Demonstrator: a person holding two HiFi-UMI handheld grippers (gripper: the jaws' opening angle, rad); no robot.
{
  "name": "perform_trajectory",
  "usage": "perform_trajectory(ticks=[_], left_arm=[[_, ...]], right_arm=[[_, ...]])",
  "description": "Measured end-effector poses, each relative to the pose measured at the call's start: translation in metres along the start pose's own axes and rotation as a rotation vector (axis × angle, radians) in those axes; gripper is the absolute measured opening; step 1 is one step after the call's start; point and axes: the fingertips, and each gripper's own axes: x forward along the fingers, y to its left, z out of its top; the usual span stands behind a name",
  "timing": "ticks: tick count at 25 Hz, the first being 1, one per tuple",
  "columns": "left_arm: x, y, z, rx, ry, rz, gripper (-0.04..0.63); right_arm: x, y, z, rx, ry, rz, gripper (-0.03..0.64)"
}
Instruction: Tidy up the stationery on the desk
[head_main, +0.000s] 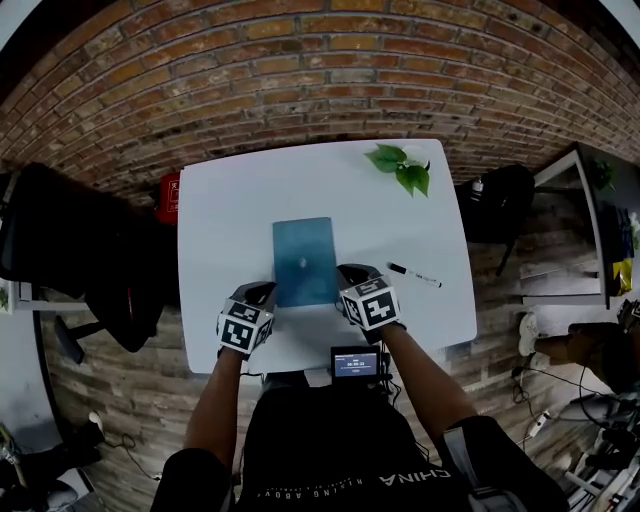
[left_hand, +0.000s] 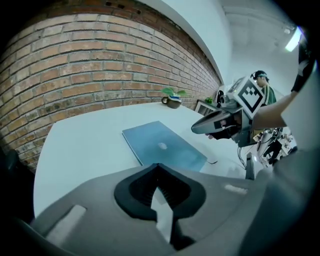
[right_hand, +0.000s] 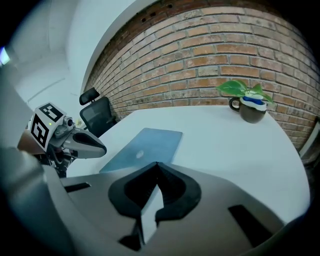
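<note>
A flat blue notebook (head_main: 304, 260) with a pale mark at its centre lies in the middle of the white desk (head_main: 220, 210). To its right lies a black marker pen (head_main: 414, 274), on its own. My left gripper (head_main: 266, 293) is at the notebook's near left corner and my right gripper (head_main: 351, 273) at its near right corner. Both are shut and hold nothing. In the left gripper view the jaws (left_hand: 159, 166) meet short of the notebook (left_hand: 162, 146). In the right gripper view the jaws (right_hand: 156, 165) also meet, with the notebook (right_hand: 145, 148) beyond them.
A potted plant in a dark mug (head_main: 402, 168) stands at the desk's far right corner, below the brick wall. A small screen device (head_main: 357, 363) sits at the near edge. A black office chair (head_main: 105, 260) stands left of the desk, and a dark bag (head_main: 500, 200) is on the right.
</note>
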Motion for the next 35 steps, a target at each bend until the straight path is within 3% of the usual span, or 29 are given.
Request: perform_trajectory(ticks=[3,12,13,15,18,35], left_arm=[[0.008,0.011,0.006,0.02,0.023,0.012,0.011],[0.033,0.031,0.012,-0.001,0.041,-0.049,0.014],[0.035,0.031,0.011,-0.009,0.052,-0.059,0.023],[0.039,0.03,0.008,-0.021,0.072,-0.079,0.117],[0.042,0.029,0.007,-0.022,0.082,-0.081,0.117],[0.046,0.026,0.003,-0.035,0.102,-0.085,0.103]], right_arm=[[0.006,-0.002,0.002,0.02,0.003,-0.005,0.017],[0.034,-0.006,-0.001,0.108,0.038,-0.047,0.137],[0.037,-0.006,-0.001,0.115,0.04,-0.049,0.143],[0.041,-0.006,0.0,0.124,0.042,-0.049,0.156],[0.047,-0.007,-0.001,0.136,0.051,-0.058,0.17],[0.05,-0.003,-0.007,0.224,0.03,-0.088,0.156]])
